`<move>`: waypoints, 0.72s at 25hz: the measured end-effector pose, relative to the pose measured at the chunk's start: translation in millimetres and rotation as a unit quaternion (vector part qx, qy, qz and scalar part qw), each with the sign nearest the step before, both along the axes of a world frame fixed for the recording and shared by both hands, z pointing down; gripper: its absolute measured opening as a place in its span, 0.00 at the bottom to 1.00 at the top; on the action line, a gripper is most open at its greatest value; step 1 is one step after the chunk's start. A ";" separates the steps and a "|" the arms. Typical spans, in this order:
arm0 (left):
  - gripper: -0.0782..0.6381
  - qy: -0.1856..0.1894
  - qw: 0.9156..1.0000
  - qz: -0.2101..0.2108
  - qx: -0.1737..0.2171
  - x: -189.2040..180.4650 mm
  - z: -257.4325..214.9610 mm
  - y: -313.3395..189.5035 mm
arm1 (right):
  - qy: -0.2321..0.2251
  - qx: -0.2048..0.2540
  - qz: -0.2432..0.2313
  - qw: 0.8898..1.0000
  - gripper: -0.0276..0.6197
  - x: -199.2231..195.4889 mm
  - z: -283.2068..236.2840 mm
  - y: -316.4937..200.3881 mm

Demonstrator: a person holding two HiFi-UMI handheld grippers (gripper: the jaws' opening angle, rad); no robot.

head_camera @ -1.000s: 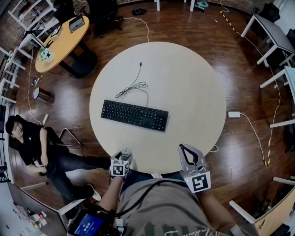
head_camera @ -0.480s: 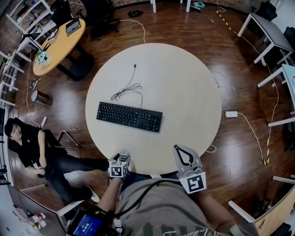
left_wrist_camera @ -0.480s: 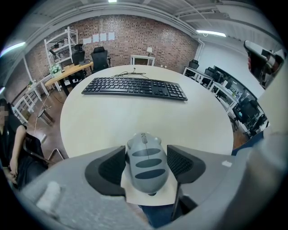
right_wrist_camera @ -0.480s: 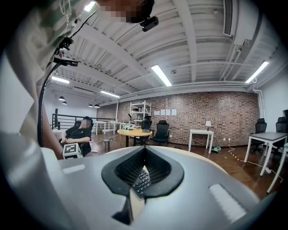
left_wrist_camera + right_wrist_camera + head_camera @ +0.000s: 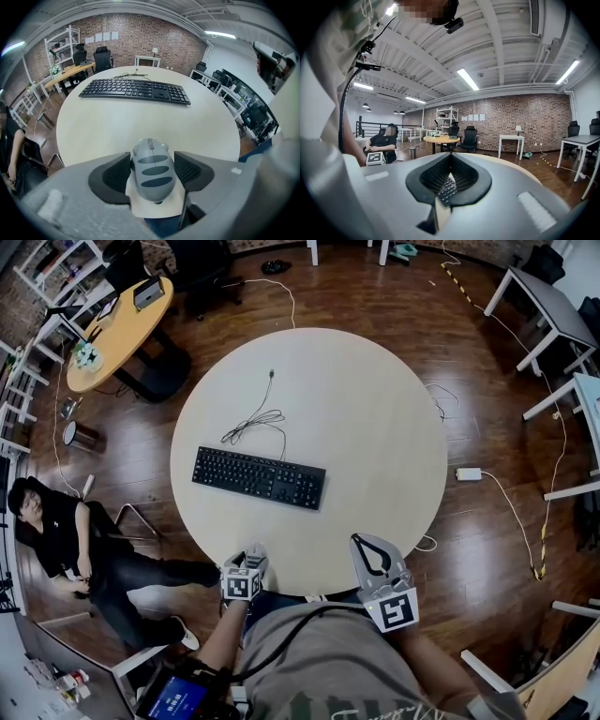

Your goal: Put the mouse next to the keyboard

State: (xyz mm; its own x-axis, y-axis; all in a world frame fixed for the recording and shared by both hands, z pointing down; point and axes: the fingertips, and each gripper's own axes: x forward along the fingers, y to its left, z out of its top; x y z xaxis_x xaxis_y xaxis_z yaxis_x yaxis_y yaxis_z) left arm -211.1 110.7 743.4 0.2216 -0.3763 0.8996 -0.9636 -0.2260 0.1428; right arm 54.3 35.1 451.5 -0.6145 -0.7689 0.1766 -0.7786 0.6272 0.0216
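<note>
Left gripper (image 5: 151,158) is clamped on the grey rounded plastic mouse (image 5: 152,174), which I'm holding over the near rim of the round cream table (image 5: 93,136). The black flat keyboard (image 5: 136,89) lies straight ahead, long axis crosswise. Right gripper (image 5: 449,182) is pinched together and empty.

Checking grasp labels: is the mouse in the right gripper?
No, the left gripper clamps the mouse; the right gripper is shut on nothing.
</note>
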 end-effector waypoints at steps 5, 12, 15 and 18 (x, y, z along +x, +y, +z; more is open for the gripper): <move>0.53 0.001 1.000 -0.002 0.002 4.8 0.9 0.3 | -0.004 -0.007 0.017 1.000 0.05 14.3 3.2 -7.2; 0.53 0.002 1.000 -0.012 0.003 11.3 0.5 0.4 | -0.010 -0.005 0.033 0.999 0.05 31.3 1.1 -18.7; 0.53 0.002 1.000 -0.010 0.003 13.9 0.4 -0.3 | -0.008 -0.004 0.040 0.999 0.05 38.9 0.4 -23.4; 0.53 -0.001 1.000 -0.011 0.000 14.5 -0.3 -0.1 | -0.011 -0.003 0.043 0.999 0.05 40.5 -0.6 -24.5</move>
